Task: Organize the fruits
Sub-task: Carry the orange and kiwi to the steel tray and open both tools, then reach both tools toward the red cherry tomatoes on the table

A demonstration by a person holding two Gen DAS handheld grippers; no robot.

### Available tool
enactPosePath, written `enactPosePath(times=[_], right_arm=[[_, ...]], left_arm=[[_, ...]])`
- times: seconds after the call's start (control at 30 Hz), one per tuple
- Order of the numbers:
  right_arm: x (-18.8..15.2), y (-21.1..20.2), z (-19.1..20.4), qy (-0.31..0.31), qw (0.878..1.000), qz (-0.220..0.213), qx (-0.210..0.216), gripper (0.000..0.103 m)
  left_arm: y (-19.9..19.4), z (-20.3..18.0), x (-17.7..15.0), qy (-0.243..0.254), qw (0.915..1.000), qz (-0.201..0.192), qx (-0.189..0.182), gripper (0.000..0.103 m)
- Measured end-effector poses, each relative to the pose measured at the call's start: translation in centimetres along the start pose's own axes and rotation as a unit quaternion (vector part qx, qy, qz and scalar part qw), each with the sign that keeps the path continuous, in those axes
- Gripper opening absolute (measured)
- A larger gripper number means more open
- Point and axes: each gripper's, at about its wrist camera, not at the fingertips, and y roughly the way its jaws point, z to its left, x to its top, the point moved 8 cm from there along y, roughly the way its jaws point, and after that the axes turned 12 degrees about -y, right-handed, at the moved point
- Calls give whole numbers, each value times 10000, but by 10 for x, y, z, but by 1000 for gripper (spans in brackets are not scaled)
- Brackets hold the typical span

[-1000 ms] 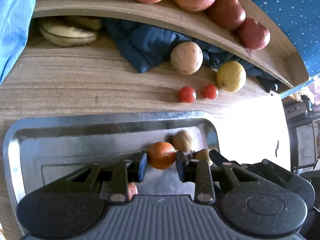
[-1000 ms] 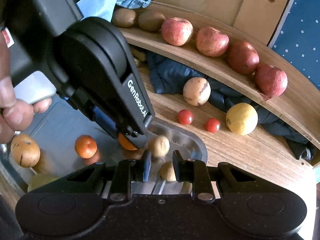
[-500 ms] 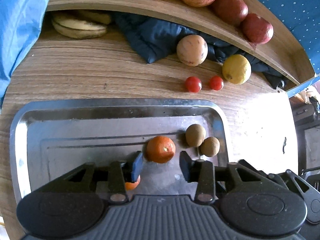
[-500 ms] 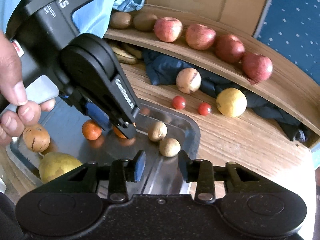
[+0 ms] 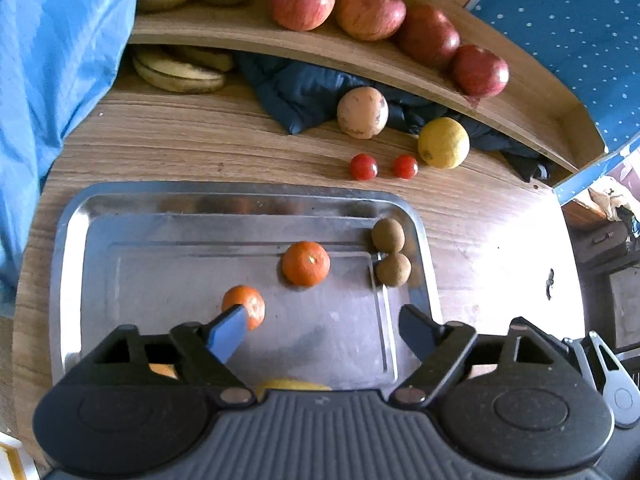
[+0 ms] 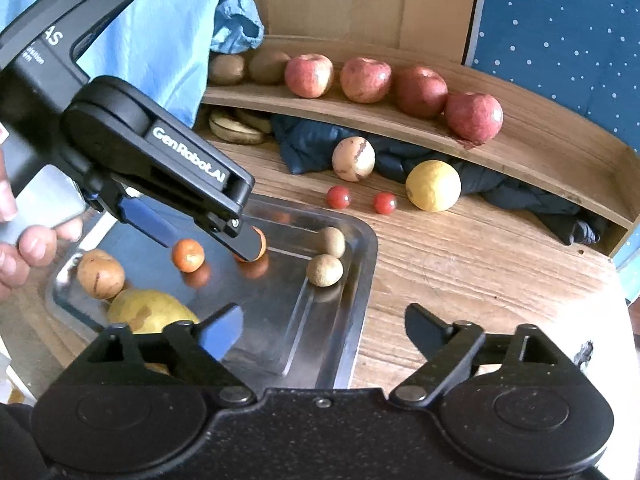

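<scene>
A steel tray [image 5: 160, 208] holds two oranges: one mid-tray [image 5: 306, 263], one nearer [image 5: 244, 306] just beyond my left finger pad. My left gripper [image 5: 324, 322] hovers open over the tray's near part, holding nothing. In the right wrist view one of its fingers [image 6: 244, 246] partly hides an orange [image 6: 261, 240]; the other orange [image 6: 188, 255] lies to its left. My right gripper [image 6: 322, 320] is open and empty above the tray's right corner. Two small brown fruits [image 5: 388, 233] [image 5: 393, 269] sit by the tray's right rim.
A pear [image 6: 148, 312] and a brown fruit [image 6: 100, 274] lie at the tray's left end. On the table beyond: two cherry tomatoes [image 5: 364, 167], a lemon [image 5: 443, 143], a tan round fruit [image 5: 362, 112], dark cloth [image 5: 304, 92], bananas [image 5: 180, 76]. The shelf [image 5: 360, 60] carries apples and kiwis.
My left gripper let go of the orange, opened wide and drew back; the orange now rests on the tray. My right gripper also opened wide and pulled back.
</scene>
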Motion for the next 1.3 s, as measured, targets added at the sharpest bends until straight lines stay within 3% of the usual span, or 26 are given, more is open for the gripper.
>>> enactPosePath(times=[0.1, 0.4, 0.8, 1.3], right_arm=[[-2, -6, 2, -1, 9999, -98, 127, 100], [-10, -16, 12, -127, 9988, -121, 450, 102], [-10, -18, 23, -350, 9970, -112, 686, 102], [-10, -7, 6, -230, 9991, 47, 351, 102]], left_arm=[[-10, 3, -7, 66, 9999, -84, 70, 97], [-44, 34, -30, 195, 9975, -170, 650, 102], [-47, 76, -67, 342, 9862, 463, 1551, 102], [-43, 68, -64, 628, 9808, 553, 1764, 102]])
